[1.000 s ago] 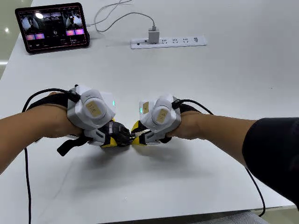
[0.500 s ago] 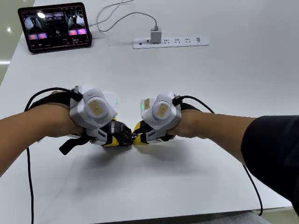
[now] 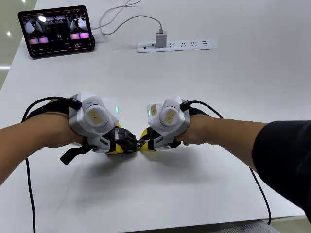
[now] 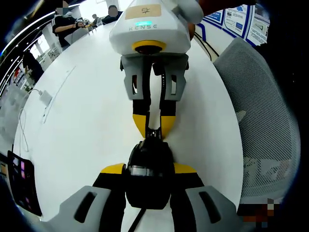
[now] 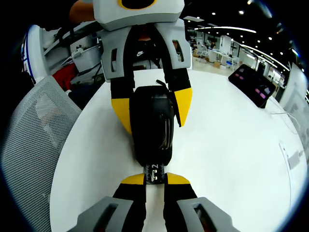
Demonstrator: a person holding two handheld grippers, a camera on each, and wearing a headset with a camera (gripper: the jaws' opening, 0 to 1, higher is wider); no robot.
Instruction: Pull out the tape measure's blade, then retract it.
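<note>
The left gripper (image 3: pixel 120 142) clamps the black tape measure (image 4: pixel 147 169) over the white table (image 3: pixel 204 82). The right gripper (image 3: pixel 146 144) pinches its blade (image 5: pixel 154 172) (a short marked stub shows). In the head view the gripper housings hide most of the case.

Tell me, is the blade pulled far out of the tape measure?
No, the right tool pinches the blade right at the mouth of the tape measure, which the left tool holds.

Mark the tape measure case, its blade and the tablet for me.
tape measure case (image 5: pixel 152 123), right gripper view, middle of its black body.
blade (image 5: pixel 153 170), right gripper view, numbered stretch leaving the case.
tablet (image 3: pixel 56 29), head view, centre of its lit screen.
</note>
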